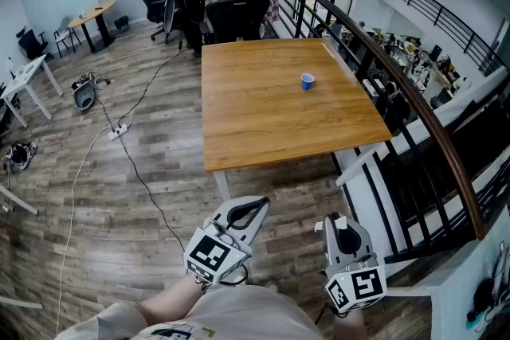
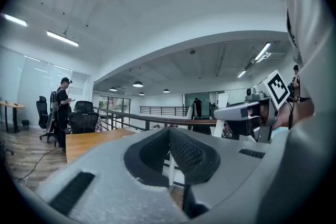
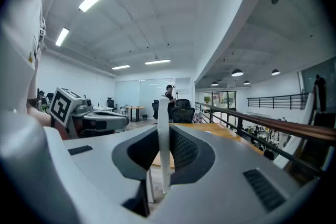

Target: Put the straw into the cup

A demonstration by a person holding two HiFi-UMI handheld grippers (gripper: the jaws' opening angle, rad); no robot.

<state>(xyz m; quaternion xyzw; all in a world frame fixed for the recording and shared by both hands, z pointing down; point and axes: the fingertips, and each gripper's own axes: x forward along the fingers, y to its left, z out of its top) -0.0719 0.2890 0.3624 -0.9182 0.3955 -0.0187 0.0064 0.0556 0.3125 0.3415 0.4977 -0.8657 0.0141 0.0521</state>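
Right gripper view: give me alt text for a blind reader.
The right gripper's jaws are shut on a white straw standing upright between them. Beyond lie a wooden table and a railing, with a person standing far off.

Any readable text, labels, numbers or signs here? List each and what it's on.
No readable text.
Marker cubes on left gripper and right gripper: square patterns only, no letters.
Dark print on the person's shirt: cut off, unreadable.
Blue cup: no label visible at this size.
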